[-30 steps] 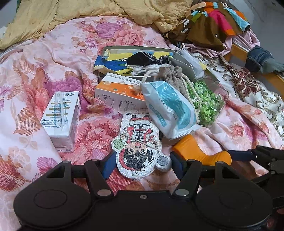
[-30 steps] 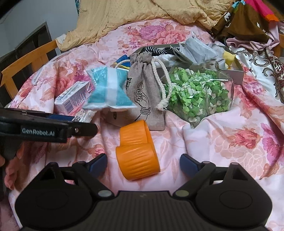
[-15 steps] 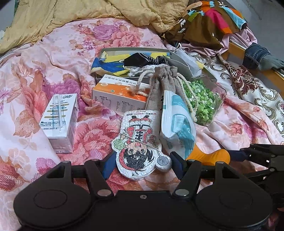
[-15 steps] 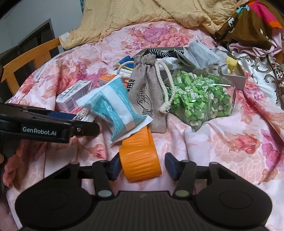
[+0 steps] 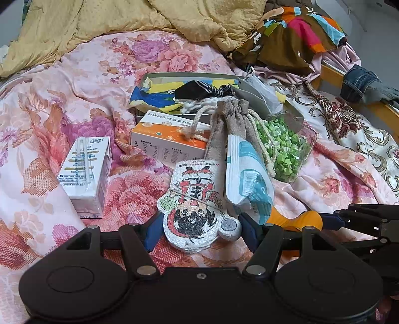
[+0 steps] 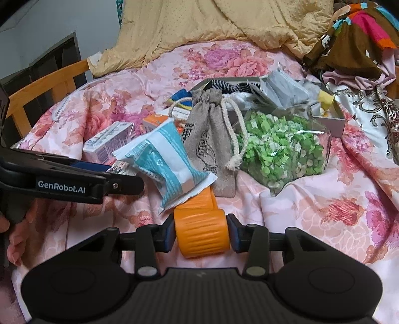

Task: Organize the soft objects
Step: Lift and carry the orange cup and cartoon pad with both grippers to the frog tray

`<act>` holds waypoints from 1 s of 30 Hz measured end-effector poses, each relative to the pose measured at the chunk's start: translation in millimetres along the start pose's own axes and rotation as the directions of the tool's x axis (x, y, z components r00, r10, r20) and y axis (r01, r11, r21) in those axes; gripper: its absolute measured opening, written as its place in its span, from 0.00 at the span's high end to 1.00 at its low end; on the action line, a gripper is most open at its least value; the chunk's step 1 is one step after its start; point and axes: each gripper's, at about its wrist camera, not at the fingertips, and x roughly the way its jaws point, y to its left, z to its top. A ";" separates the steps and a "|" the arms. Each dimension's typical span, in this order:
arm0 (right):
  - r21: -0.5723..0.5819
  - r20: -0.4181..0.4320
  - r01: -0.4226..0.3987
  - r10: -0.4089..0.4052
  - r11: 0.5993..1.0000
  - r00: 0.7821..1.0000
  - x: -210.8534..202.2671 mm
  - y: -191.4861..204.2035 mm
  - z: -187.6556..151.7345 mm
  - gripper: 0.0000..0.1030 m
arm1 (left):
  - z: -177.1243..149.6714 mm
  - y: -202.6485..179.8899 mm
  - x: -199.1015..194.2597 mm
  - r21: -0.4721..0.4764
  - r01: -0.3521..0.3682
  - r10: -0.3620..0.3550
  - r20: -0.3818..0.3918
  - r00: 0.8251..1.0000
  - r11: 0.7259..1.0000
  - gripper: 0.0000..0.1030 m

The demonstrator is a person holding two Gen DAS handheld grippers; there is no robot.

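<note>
The right gripper [image 6: 201, 236] is clamping the orange ribbed roll [image 6: 200, 230], both blue pads [image 6: 169, 233] pressing its near end; the roll's long axis is running straight away from the gripper toward the burlap drawstring pouch [image 6: 210, 147], and its far end is lying under the blue-and-white packet [image 6: 165, 172]. The roll is sitting on the floral bedspread [image 6: 311, 219] toward the near edge of the bed, with open bedspread stretching to its right. The bag of green paper bits [image 6: 281, 152] is lying just right of the pouch, in front of the grey shallow box [image 6: 329, 122]. The left gripper [image 5: 198, 231] is standing apart, unclenched, its fingers [image 5: 150, 233] bracketing the lower end of the cartoon-figure pad [image 5: 197, 206] without visibly pinching it; the pad's long axis is pointing away from the gripper, the figure printed upside down. The white carton [image 5: 86, 177] is lying well left of the pad, and the orange-and-white box [image 5: 169, 142] is lying beyond it, against the grey box. Bare bedspread is lying open to the left and behind; the yellow quilt [image 5: 112, 22] is bunching along the far edge, and the wooden bed rail [image 6: 40, 92] is marking the left edge in the right wrist view.
</note>
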 end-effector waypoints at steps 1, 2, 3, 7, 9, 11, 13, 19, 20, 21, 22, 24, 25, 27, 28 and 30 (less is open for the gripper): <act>0.001 0.006 0.001 -0.001 1.000 1.000 -0.8 0.1 0.5 0.56 | -0.3 0.6 -0.3 -0.003 0.000 0.000 0.005 1.000 1.000 0.35; 0.002 0.012 0.002 -0.002 1.000 1.000 -1.5 0.0 0.9 0.56 | 0.1 1.1 -1.0 -0.007 -0.001 0.001 0.011 1.000 1.000 0.35; 0.003 0.019 0.003 -0.003 1.000 1.000 -2.3 -0.7 1.3 0.56 | 0.5 1.8 -2.1 -0.013 -0.001 0.002 0.019 1.000 1.000 0.35; 0.004 0.049 0.008 -0.008 1.000 0.999 -5.4 -0.8 2.7 0.56 | 1.5 3.9 -4.9 -0.035 0.000 0.002 0.042 0.999 0.999 0.36; 0.004 0.069 0.009 -0.010 1.000 0.998 -8.1 -1.4 3.4 0.56 | 2.2 3.7 -6.2 -0.040 0.001 0.001 0.051 0.999 0.999 0.36; 0.007 0.090 0.008 -0.009 1.000 0.996 -10.7 -1.6 4.2 0.56 | 2.5 3.3 -8.1 -0.044 0.005 -0.003 0.064 0.998 0.999 0.36; 0.008 0.105 0.006 -0.007 1.000 0.994 -12.7 -1.4 5.1 0.57 | 2.9 3.1 -9.8 -0.046 0.008 -0.005 0.077 0.997 0.999 0.36; 0.007 0.145 -0.003 0.002 1.000 0.989 -18.6 -1.3 5.9 0.57 | 4.8 2.7 -12.9 -0.046 0.006 -0.001 0.098 0.995 0.999 0.36; 0.008 0.149 -0.003 0.002 1.000 0.989 -19.1 -1.4 6.3 0.57 | 4.9 3.0 -13.1 -0.045 0.004 0.000 0.100 0.995 0.999 0.36; 0.011 0.151 -0.002 0.001 1.000 0.989 -19.0 -1.4 6.9 0.58 | 5.1 3.1 -13.4 -0.045 0.003 0.002 0.103 0.995 0.999 0.36; 0.015 0.152 -0.003 0.001 1.000 0.988 -19.5 -1.7 7.3 0.58 | 5.0 3.6 -13.7 -0.045 0.003 0.002 0.106 0.994 0.999 0.36; 0.025 0.159 -0.011 0.006 1.000 0.987 -21.2 -3.0 8.7 0.58 | 5.4 4.1 -14.7 -0.047 0.000 0.005 0.109 0.994 0.999 0.35; 0.030 0.164 -0.012 0.007 0.999 0.986 -22.5 -3.5 9.2 0.58 | 5.4 4.7 -15.5 -0.049 0.000 0.005 0.111 0.994 0.999 0.35; 0.038 0.178 -0.011 0.004 0.999 0.984 -25.5 -4.0 9.9 0.58 | 5.7 5.3 -17.5 -0.053 0.002 0.004 0.119 0.993 0.999 0.35; 0.043 0.186 -0.011 0.002 0.999 0.983 -27.4 -4.4 10.2 0.58 | 5.8 5.4 -18.6 -0.055 0.003 0.004 0.124 0.992 0.998 0.35; 0.049 0.200 -0.008 -0.002 0.999 0.980 -30.8 -5.0 10.9 0.58 | 6.3 5.6 -20.8 -0.056 0.005 0.003 0.133 0.991 0.998 0.35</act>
